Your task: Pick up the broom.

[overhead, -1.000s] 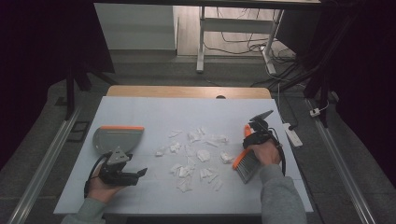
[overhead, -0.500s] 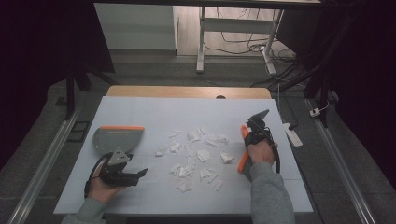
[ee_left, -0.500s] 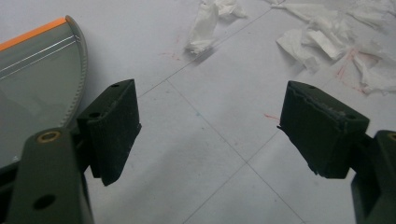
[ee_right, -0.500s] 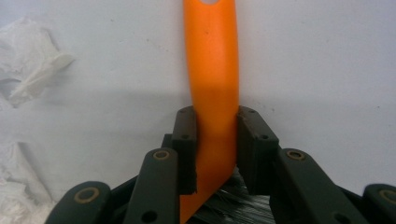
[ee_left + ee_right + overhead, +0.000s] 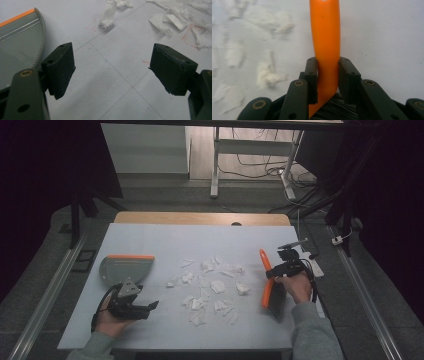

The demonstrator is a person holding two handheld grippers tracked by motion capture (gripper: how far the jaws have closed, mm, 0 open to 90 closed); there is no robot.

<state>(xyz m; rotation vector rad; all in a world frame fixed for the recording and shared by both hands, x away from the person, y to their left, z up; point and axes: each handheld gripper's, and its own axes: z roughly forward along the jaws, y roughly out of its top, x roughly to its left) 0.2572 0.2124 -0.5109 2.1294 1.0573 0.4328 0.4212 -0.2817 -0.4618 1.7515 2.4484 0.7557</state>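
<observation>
Several torn white paper scraps (image 5: 210,285) lie spread over the middle of the white table top (image 5: 165,240). A grey dustpan (image 5: 126,268) with an orange lip lies flat at the left. Just in front of it my left gripper (image 5: 150,306) rests low, open, with bare table between its jaws (image 5: 110,67); the dustpan (image 5: 17,42) is at its left and scraps (image 5: 175,20) lie ahead. At the right, my right gripper (image 5: 272,273) is shut on the orange handle of a brush (image 5: 264,285). The handle (image 5: 325,37) runs up between the pads, bristles (image 5: 332,110) below.
A white power strip (image 5: 317,267) lies by the table's right edge, close to my right hand. A wooden strip (image 5: 200,218) runs along the far edge. Metal rails (image 5: 50,290) flank the table on the floor at both sides.
The right gripper has closed on the brush handle and lifted it, turning the brush up on edge and shifting it a little. The left gripper and dustpan stayed put.
</observation>
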